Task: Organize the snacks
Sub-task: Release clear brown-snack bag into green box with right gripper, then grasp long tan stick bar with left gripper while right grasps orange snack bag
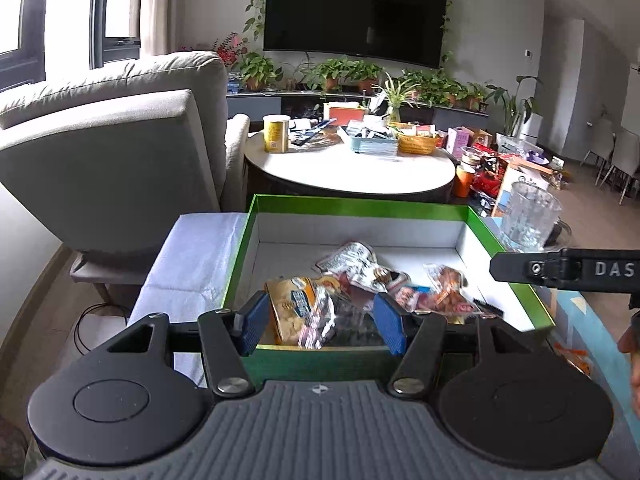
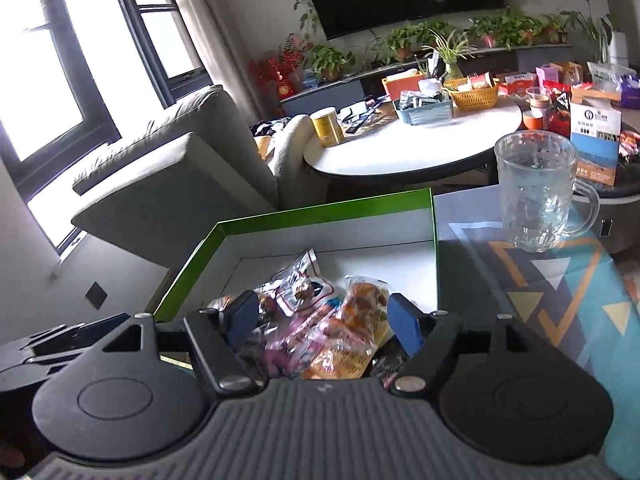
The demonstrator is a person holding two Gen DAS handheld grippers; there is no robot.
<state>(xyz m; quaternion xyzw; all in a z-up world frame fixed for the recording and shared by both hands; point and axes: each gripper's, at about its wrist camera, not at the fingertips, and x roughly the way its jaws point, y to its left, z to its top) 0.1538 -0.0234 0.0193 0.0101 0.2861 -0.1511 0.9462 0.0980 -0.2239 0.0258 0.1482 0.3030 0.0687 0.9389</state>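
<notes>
A green box (image 1: 360, 202) with a white inside holds several snack packets (image 1: 360, 276). It also shows in the right wrist view (image 2: 320, 210) with the packets (image 2: 320, 320). My left gripper (image 1: 320, 322) is open above the box's near edge, and a blurred yellow packet (image 1: 296, 312) lies between its fingers, apart from both pads. My right gripper (image 2: 324, 320) is open over the pile, with an orange packet (image 2: 356, 320) between its fingers. The right gripper's body (image 1: 568, 270) shows at the right edge of the left wrist view.
A glass mug (image 2: 536, 196) stands on the patterned table (image 2: 560, 288) right of the box. A grey armchair (image 1: 120, 152) is at the left. A round white table (image 1: 352, 168) behind carries a yellow can, baskets and clutter.
</notes>
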